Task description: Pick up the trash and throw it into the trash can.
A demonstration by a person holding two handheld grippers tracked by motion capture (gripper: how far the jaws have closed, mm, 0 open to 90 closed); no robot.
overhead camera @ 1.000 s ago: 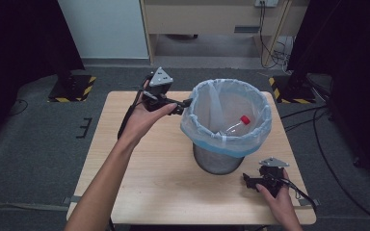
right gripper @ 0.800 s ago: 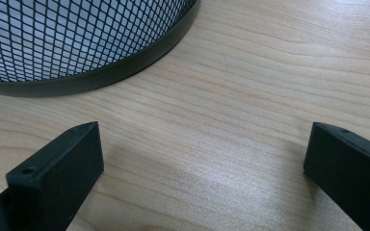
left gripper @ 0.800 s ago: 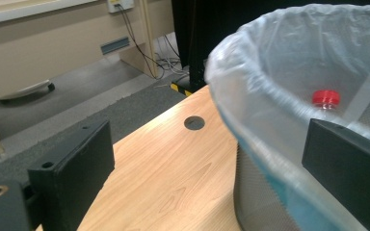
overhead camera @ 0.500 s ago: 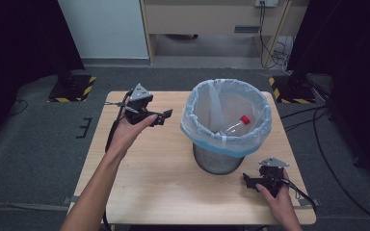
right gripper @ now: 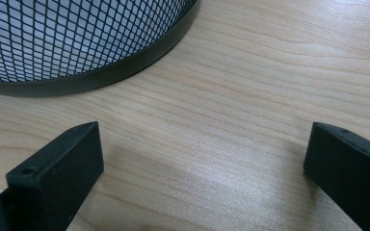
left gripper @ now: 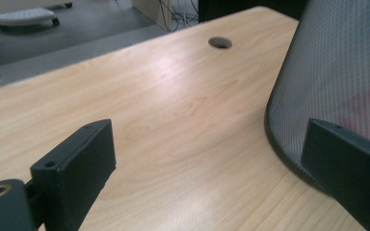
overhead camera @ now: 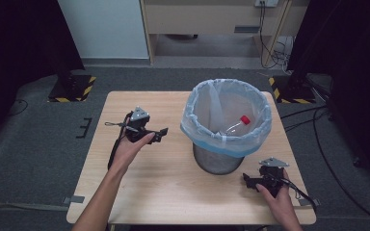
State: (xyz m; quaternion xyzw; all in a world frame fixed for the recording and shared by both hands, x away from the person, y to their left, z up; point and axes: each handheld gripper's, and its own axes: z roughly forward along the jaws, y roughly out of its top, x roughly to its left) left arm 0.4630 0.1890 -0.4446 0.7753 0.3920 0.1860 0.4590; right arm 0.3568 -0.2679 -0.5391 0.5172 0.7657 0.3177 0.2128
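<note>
Centrally, at left of middle in the high view, the left gripper [overhead camera: 160,133] sits low over the table [overhead camera: 139,192] with its jaws spread wide and nothing between them; its own view shows both pads [left gripper: 79,161] flanking bare wood, the bin wall at right. At lower right of the high view, the right gripper [overhead camera: 248,180] rests on the table just beside the bin [overhead camera: 219,161], jaws likewise wide apart and empty, with the mesh base [right gripper: 77,43] at upper left of its view.

Outward from the grippers: the bin stands right of centre, lined with a pale blue bag [overhead camera: 197,122] folded over the rim. 1 clear bottle [overhead camera: 236,126] with a red cap [overhead camera: 244,120] lies tilted inside, against the far right of the liner, well apart from both grippers.

Judged step: the bottle appears deposited, and the left hand is settling to rest. To do this well, lower the left gripper level onto open wood, clear of the bin wall so the mesh is not nudged, and keep the cable [overhead camera: 113,154] off the rim. The right gripper should stay put, leaving the bin undisturbed.
</note>
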